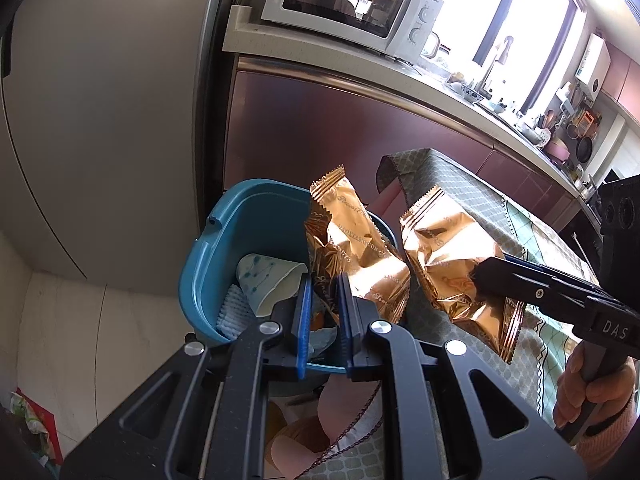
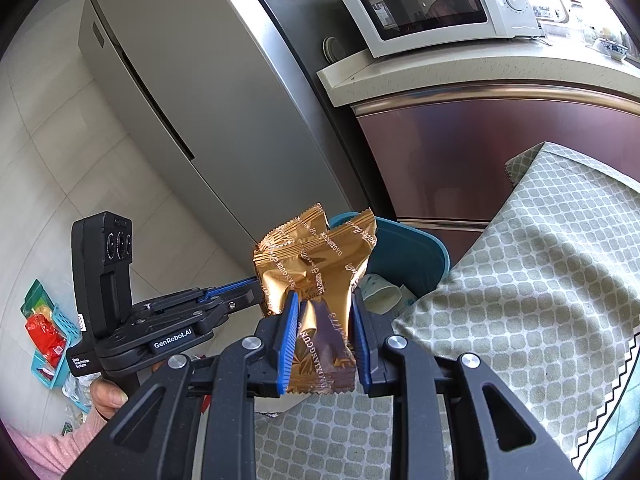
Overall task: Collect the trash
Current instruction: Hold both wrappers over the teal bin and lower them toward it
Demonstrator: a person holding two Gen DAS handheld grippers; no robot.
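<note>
Wrappers: two gold foil snack wrappers, crinkled, with crimped zigzag ends and pale script lettering; the first gold wrapper (image 1: pixel 352 248) is with the left gripper, the second gold wrapper (image 1: pixel 452 264) with the right gripper.
Grippers: two, each held by a hand; a right hand (image 1: pixel 588 392) and a left hand (image 2: pixel 106 394) show, with a pink sleeve (image 2: pixel 48 444) at the left wrist.
Left gripper (image 1: pixel 325 316): its blue-padded fingers (image 1: pixel 305 320) stand close together, clamped on the lower edge of the first gold wrapper, which rises above the bin's opening.
Right gripper (image 2: pixel 326 340): its fingers (image 2: pixel 290 344) are clamped on the second gold wrapper's lower half; this wrapper hangs in the air beside the bin, over the edge of the worktop.
Spacing: the two wrappers sit just beside each other; from the right wrist view they overlap.
Bin (image 1: pixel 240 216): one teal plastic bin, open at the top, standing beside the worktop's corner.
Bin contents: a crushed paper cup (image 1: pixel 266 284) with a pale blue pattern, a piece of white foam netting (image 1: pixel 234 312), and other scraps too hidden to name.
Worktop (image 2: pixel 540 272): one, covered by a green patterned cloth.
Floor basket (image 2: pixel 60 332): one teal basket holding red packets.
Microwave (image 2: pixel 432 4): one, white, on the kitchen counter.
</note>
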